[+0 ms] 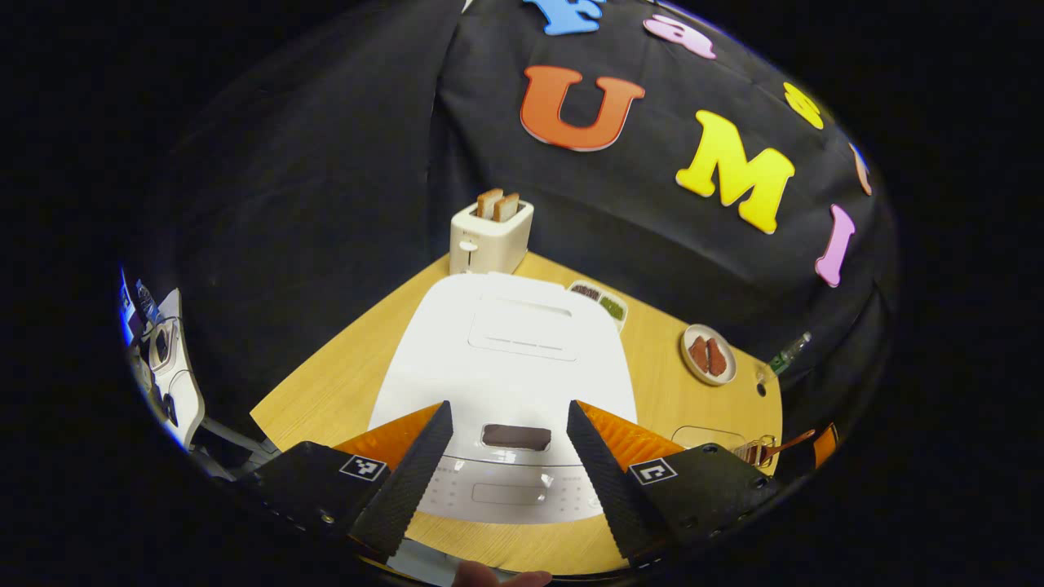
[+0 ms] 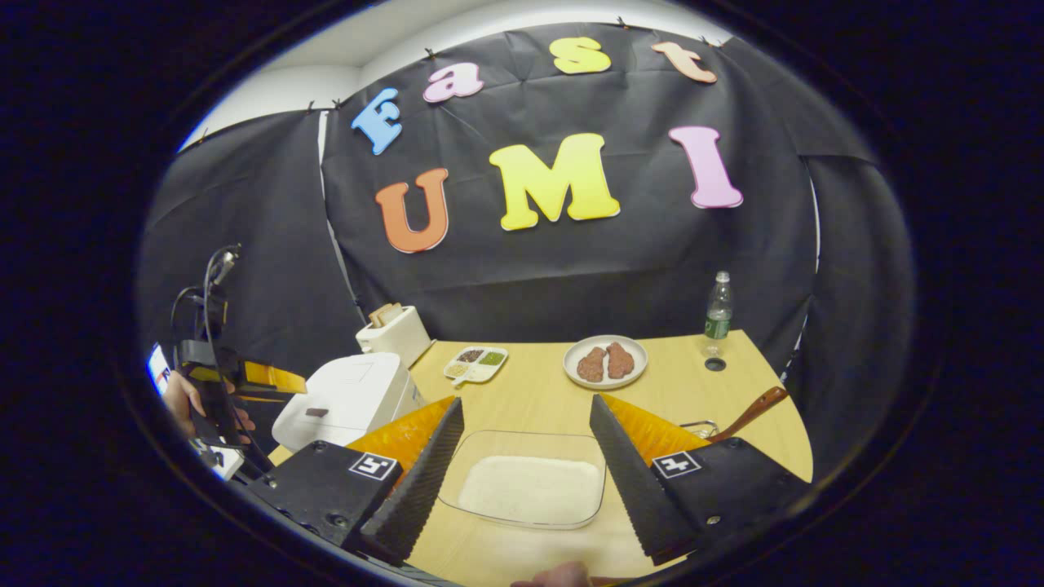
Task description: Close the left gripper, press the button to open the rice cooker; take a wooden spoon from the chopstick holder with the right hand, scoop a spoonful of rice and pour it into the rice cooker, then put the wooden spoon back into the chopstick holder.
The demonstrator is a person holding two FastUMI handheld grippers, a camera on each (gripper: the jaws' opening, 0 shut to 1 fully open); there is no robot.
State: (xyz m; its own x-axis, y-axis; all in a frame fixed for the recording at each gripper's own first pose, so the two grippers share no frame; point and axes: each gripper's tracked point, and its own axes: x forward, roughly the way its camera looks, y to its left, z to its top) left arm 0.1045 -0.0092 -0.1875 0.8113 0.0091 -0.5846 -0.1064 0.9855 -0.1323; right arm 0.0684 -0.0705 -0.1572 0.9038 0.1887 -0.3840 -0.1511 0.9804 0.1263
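White plastic rice cooker [image 1: 506, 367] sits shut near the desk's [image 1: 342, 383] left edge, dark button [image 1: 515, 437] between the left gripper's [image 1: 510, 456] spread fingers (not clenched yet). Pressing so risks straddling the button.

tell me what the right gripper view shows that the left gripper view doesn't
Right gripper view alone: the clear rice container between the open right gripper fingers, and the left gripper held by a hand beside the cooker.

Left gripper view alone: the cooker's dark button and front panel, framed by the open left gripper.

Both: white rice cooker, toaster with bread, plate of meat, sectioned dish, water bottle, wooden spoon handle.
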